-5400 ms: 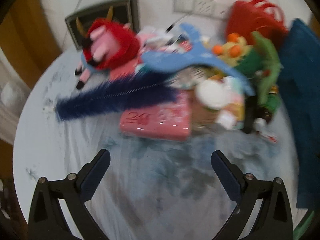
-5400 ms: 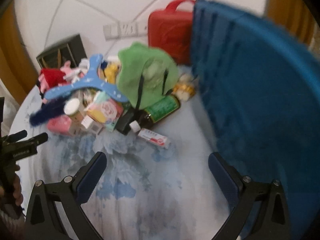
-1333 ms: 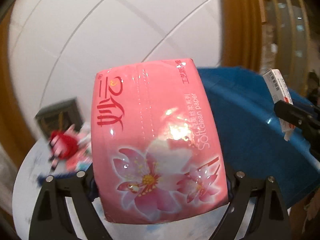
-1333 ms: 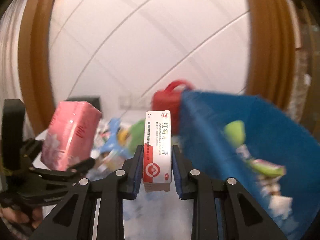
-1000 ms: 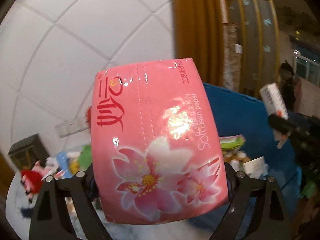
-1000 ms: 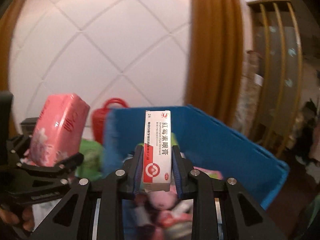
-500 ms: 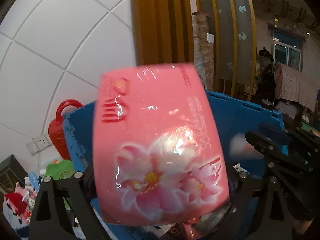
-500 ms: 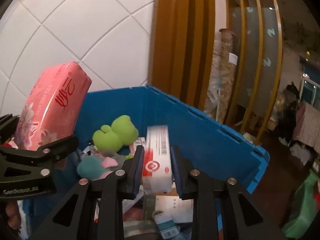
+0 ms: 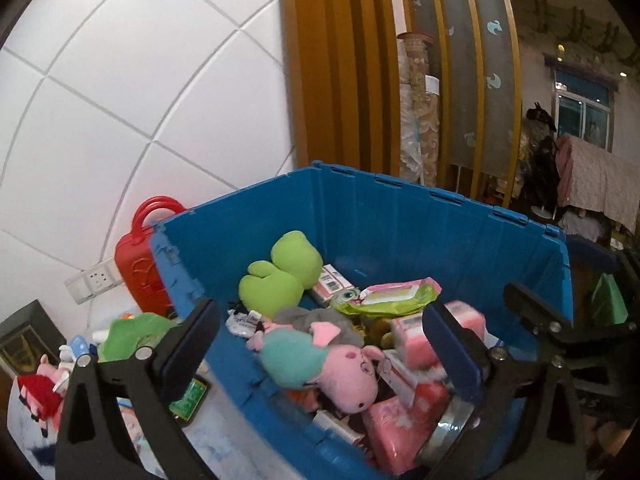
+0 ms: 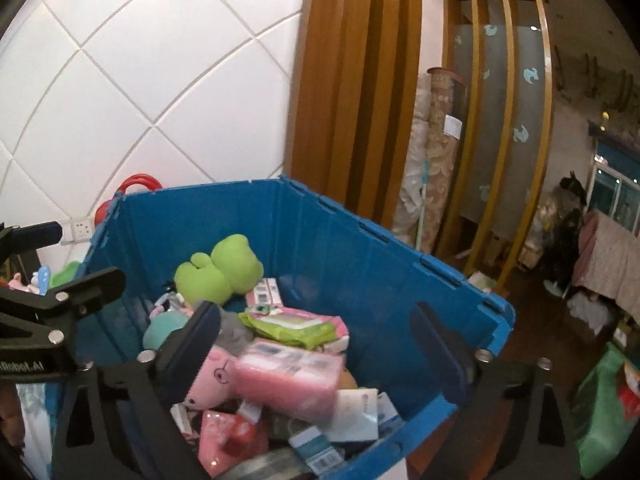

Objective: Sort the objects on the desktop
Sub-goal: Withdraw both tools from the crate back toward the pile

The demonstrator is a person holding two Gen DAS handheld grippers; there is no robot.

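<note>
A blue plastic bin point(image 9: 400, 224) point(image 10: 320, 248) holds several sorted things: a green frog plush point(image 9: 284, 276) point(image 10: 220, 268), a pink pig plush point(image 9: 340, 368) point(image 10: 208, 380), a green wipes pack point(image 9: 384, 300) point(image 10: 292, 324) and a pink tissue pack point(image 10: 288, 380) point(image 9: 424, 340) lying on top. My left gripper point(image 9: 320, 352) is open and empty above the bin's near left side. My right gripper point(image 10: 316, 352) is open and empty above the bin. The small medicine box cannot be picked out among the contents.
A red case point(image 9: 140, 256) stands behind the bin against the white tiled wall. Leftover objects lie on the table at far left, among them a green cloth point(image 9: 132, 332) and a red plush point(image 9: 36, 396). A wooden partition point(image 10: 360, 80) rises behind the bin.
Both grippers have opened. The pink tissue pack has dropped out of the left gripper and the medicine box out of the right, both into the blue bin.
</note>
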